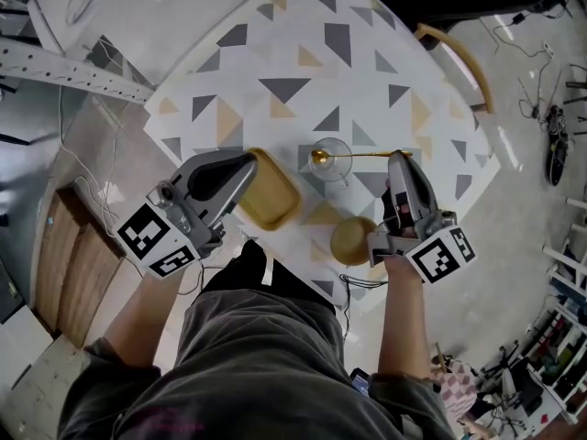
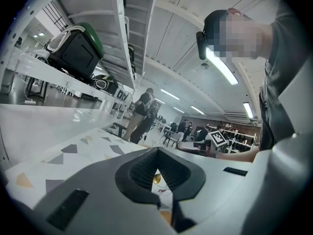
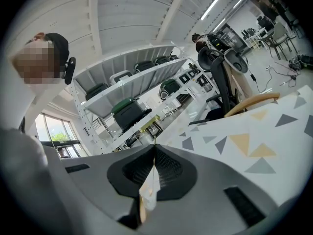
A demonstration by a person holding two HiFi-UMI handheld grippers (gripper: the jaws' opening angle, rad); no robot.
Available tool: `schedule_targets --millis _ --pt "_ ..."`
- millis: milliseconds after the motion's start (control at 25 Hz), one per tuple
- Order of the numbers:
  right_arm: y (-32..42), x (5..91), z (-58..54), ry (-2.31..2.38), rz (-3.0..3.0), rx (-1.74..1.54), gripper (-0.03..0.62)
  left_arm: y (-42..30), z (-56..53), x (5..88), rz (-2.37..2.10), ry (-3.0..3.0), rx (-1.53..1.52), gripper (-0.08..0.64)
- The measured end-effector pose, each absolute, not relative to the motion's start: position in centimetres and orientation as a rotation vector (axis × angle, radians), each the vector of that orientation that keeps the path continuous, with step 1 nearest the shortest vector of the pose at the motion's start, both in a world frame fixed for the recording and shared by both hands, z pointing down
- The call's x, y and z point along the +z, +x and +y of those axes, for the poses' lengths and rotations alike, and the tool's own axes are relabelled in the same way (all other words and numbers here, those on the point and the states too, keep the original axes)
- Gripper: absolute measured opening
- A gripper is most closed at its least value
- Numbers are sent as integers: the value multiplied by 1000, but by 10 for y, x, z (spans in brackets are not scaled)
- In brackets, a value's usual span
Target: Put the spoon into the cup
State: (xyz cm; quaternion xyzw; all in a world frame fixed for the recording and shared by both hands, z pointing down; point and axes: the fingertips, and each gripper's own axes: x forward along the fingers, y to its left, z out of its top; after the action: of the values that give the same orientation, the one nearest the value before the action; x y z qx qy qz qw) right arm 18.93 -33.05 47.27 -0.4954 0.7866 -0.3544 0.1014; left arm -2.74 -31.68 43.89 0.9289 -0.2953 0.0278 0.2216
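Observation:
A clear glass cup (image 1: pixel 331 161) stands on the patterned table (image 1: pixel 303 53). A gold spoon (image 1: pixel 362 156) lies about level, its bowl inside the cup's outline and its handle reaching right. My right gripper (image 1: pixel 397 158) is shut on the handle's end; in the right gripper view its jaws (image 3: pixel 154 148) meet with a thin gold sliver at the seam. My left gripper (image 1: pixel 251 160) hovers left of the cup, over the edge of a yellow wooden tray (image 1: pixel 272 195). It (image 2: pixel 157 151) is shut and holds nothing. Through the gap under its jaws shows a glint of the spoon (image 2: pixel 155 178).
A round wooden disc (image 1: pixel 352 240) lies near the table's front edge, beside my right gripper. A chair with a curved wooden back (image 1: pixel 456 55) stands at the table's far right side. Cables trail on the floor to the right. Shelving with machines lines the room.

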Motion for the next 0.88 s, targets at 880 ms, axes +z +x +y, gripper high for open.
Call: schedule_targets --millis 880 --pt "183 519 -336 -1462 2353 -1123 23 -26 -315 469 -824 2528 109 15"
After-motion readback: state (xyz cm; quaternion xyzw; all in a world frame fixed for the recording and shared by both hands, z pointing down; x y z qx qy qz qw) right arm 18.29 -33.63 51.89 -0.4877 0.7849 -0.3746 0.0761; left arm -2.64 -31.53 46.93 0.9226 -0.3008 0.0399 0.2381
